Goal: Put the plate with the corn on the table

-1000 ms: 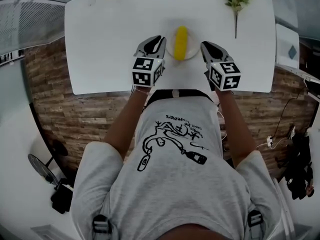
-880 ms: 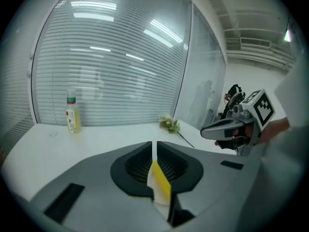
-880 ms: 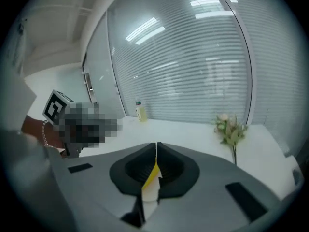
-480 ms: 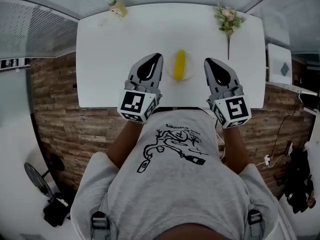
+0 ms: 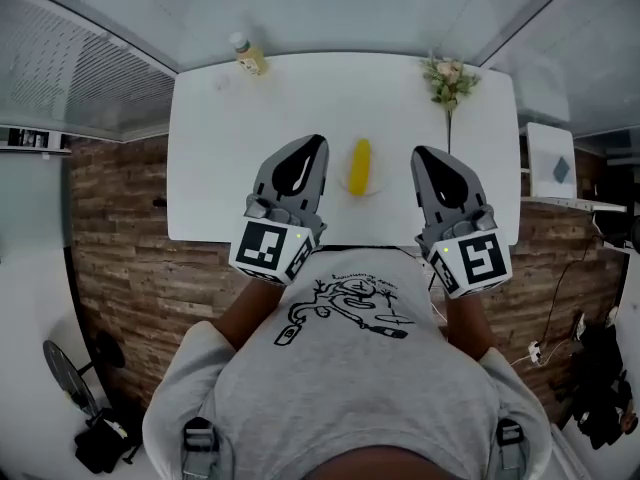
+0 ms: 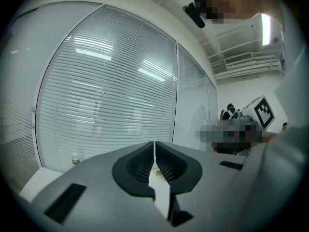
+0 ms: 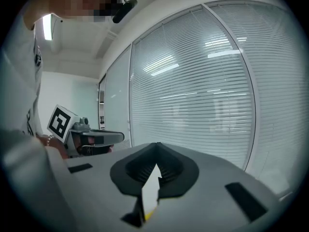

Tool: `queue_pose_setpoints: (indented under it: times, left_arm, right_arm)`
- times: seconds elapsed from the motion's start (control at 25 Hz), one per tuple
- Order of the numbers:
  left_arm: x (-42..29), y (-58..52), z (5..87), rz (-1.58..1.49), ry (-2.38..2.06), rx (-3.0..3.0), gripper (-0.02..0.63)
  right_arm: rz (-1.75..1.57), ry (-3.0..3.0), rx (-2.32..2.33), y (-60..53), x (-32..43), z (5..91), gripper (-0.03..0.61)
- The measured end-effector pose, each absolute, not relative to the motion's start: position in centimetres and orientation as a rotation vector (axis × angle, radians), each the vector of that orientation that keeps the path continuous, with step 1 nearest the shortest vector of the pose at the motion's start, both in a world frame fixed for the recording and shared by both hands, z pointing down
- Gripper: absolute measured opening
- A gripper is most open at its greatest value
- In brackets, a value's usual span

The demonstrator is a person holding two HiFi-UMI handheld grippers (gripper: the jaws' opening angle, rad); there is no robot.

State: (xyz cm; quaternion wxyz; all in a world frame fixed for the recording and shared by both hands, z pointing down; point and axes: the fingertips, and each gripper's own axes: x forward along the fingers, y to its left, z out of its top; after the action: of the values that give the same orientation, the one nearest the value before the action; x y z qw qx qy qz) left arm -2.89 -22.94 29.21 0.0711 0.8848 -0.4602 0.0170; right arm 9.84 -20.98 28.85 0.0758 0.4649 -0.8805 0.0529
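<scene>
While the plate [image 5: 376, 189] with the corn [image 5: 360, 165] sits on the table [image 5: 230, 148], the left gripper [image 5: 312, 150] and right gripper [image 5: 425, 160] hover either side of the plate, jaws together and empty. It looks stiff, light and breakable, and the corn may roll, so I'd grip opposite rims.

Far ahead on your left stands a small bottle [image 5: 247, 56] with a white cap and yellowish contents. Far ahead on your right is a bunch of pale flowers [image 5: 447, 76]. Slatted blinds [image 6: 111, 95] cover the windows. Below you, the wood-plank floor [image 5: 115, 238] carries a black round-based stand [image 5: 68, 358] at left and a cable with a white plug [image 5: 533, 350] at right.
</scene>
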Motion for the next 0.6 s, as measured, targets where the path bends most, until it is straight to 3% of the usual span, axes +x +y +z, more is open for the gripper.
queue_pose_setpoints:
  times: [0.6]
  left_arm:
    - [-2.5,-22.3,25.0,0.004,-1.369,2.704,0.026]
  right_arm:
    - [0.136,-2.682,1.419,-20.3,9.4,24.3,0.005]
